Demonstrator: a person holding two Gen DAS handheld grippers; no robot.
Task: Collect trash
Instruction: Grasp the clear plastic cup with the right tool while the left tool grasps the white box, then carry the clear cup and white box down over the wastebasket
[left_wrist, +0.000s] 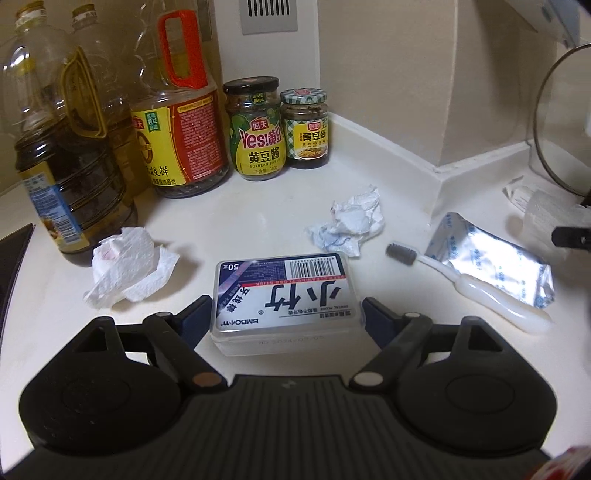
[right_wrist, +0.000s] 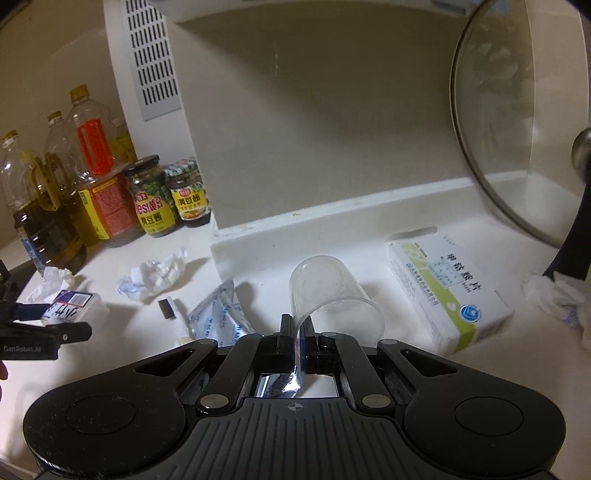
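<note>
My left gripper (left_wrist: 286, 314) is shut on a clear floss-pick box (left_wrist: 284, 295) with a blue and white label, on the white counter (left_wrist: 258, 218); box and gripper also show in the right wrist view (right_wrist: 74, 308). My right gripper (right_wrist: 297, 332) is shut on the rim of a clear plastic cup (right_wrist: 328, 291) lying on its side. Loose trash lies around: a crumpled tissue (left_wrist: 127, 264), a crumpled paper ball (left_wrist: 351, 221), a toothbrush (left_wrist: 469, 284) and a silver foil packet (left_wrist: 491, 264).
Oil and sauce bottles (left_wrist: 184, 122) and two bean-paste jars (left_wrist: 258, 129) stand at the back left. A glass pot lid (right_wrist: 517, 122) leans at the right. A green and white medicine box (right_wrist: 447, 291) and another tissue (right_wrist: 561, 299) lie right of the cup.
</note>
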